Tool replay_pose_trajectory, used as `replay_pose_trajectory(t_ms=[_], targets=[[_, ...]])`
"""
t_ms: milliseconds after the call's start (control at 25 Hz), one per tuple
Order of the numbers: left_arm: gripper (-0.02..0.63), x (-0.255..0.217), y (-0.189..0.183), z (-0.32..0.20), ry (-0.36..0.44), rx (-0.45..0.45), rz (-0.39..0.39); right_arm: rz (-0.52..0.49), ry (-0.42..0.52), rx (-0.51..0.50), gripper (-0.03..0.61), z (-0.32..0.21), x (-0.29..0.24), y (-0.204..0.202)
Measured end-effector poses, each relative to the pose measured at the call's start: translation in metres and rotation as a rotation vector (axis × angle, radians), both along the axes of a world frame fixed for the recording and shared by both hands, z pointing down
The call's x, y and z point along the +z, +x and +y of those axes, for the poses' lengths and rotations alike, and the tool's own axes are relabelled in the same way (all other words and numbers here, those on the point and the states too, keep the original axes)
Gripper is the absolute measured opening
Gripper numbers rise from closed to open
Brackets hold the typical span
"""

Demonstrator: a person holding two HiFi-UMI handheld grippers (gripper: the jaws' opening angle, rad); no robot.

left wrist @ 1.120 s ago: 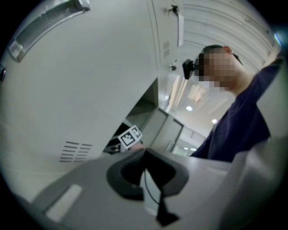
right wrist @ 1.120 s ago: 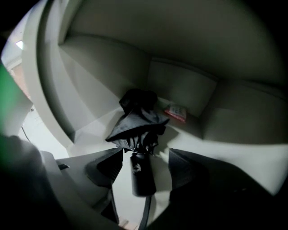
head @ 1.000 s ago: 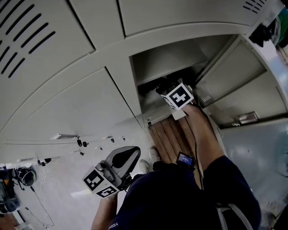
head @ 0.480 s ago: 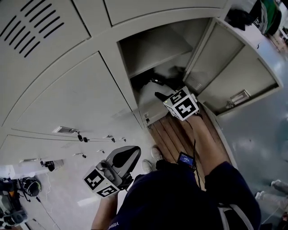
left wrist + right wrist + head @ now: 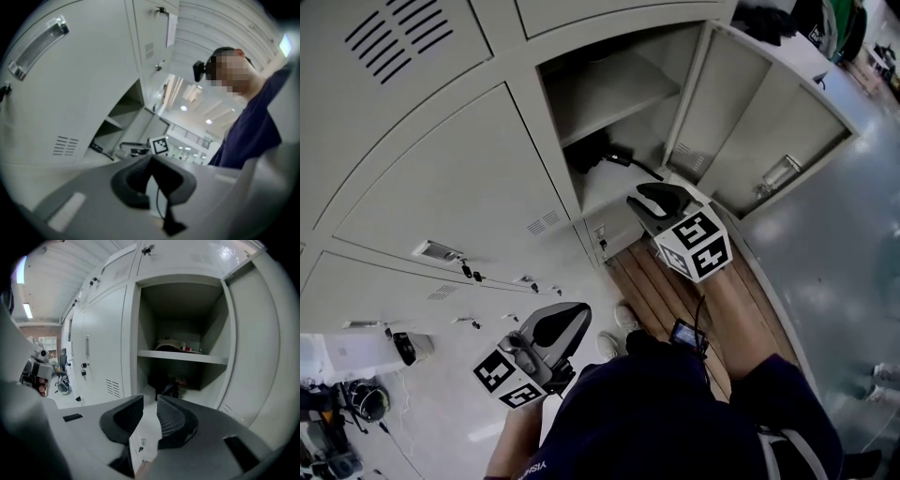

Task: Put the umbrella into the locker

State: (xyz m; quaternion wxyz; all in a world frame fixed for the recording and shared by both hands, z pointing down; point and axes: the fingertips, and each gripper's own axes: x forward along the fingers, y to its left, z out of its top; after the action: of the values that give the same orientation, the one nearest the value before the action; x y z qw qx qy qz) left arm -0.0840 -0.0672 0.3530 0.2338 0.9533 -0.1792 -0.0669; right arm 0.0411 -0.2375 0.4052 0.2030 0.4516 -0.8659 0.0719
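Umbrella [image 5: 598, 152] dim in locker [image 5: 614, 192]; shelf [image 5: 609, 89] hides pt.

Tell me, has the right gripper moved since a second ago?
Yes. The right gripper has pulled back out of the locker toward the person: it was inside the opening and is now in front of it. Its jaws are closing on nothing.

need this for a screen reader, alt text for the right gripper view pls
The right gripper, jaws closing with nothing between them, points at an open locker. Below its shelf lies what looks like the dark umbrella; closed locker doors stand to the left.
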Motion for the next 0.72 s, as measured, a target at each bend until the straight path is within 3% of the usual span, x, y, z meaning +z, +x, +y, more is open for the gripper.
replay_pose_trajectory(t_ms=[240, 720], targets=[[0.002, 0.0, 0.003, 0.017, 0.006, 0.035, -0.003, -0.089, 0.036, 0.013, 0.035, 0.045, -0.017, -0.002], [0.002, 0.002, 0.013, 0.027, 0.003, 0.065, -0.011, -0.167, 0.054, -0.011, 0.009, 0.096, -0.015, -0.007]])
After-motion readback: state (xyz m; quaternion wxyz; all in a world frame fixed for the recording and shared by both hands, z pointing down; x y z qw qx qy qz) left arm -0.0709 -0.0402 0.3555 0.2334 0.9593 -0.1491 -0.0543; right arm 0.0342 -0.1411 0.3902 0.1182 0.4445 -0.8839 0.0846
